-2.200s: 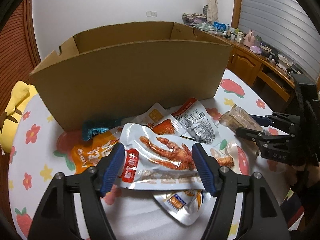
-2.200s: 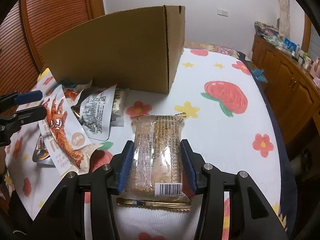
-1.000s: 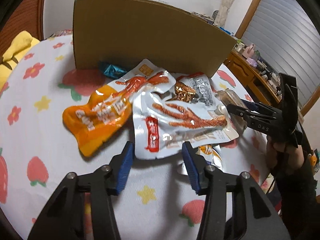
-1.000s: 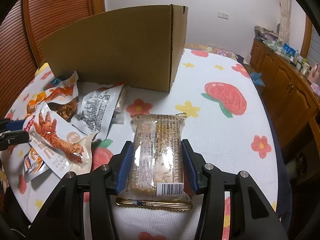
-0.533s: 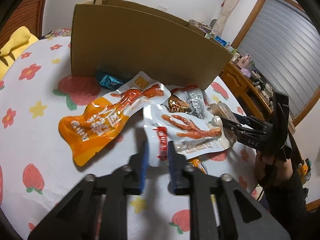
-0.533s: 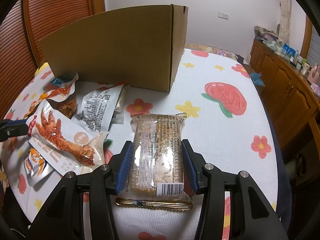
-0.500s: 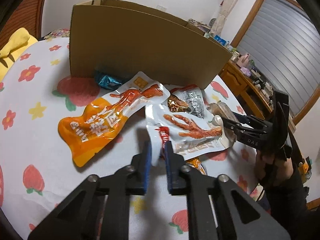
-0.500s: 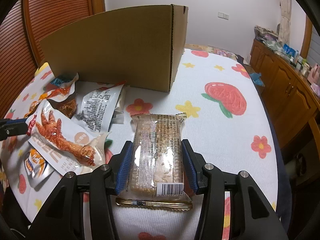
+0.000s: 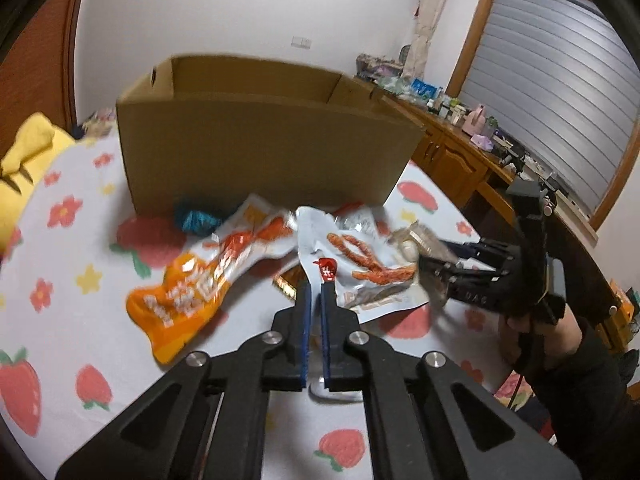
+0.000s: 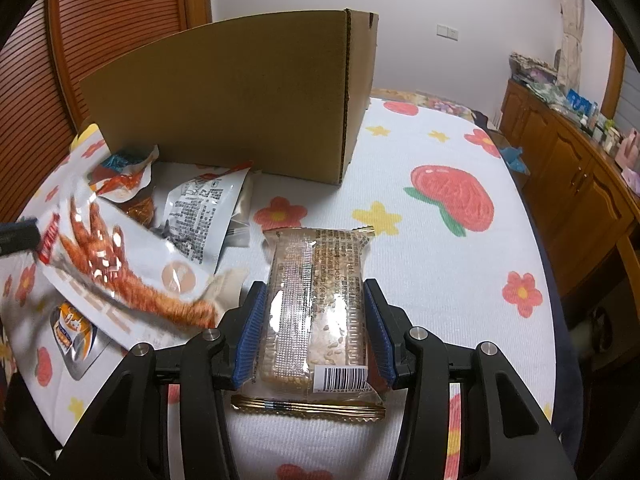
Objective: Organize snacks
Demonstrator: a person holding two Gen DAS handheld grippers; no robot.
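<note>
Left gripper (image 9: 315,292) clamped on chicken-feet pouch (image 9: 352,268), red label illegible; right gripper (image 10: 316,330) narrowing, seemingly gripping barcoded sesame-cracker pack (image 10: 318,308).

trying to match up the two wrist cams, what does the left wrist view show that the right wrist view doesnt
Only the left wrist view shows the big orange pouch, the yellow cushion, the window blinds, and the person's hand on the right gripper.

Only the right wrist view shows the sesame cracker pack between the right gripper's blue pads, its barcode, and the box's right-hand corner edge.

Both show the cardboard box, the chicken-feet pouch pinched at its edge by the shut left gripper, the blue wrapper, the flowered tablecloth and the wooden cabinets.
</note>
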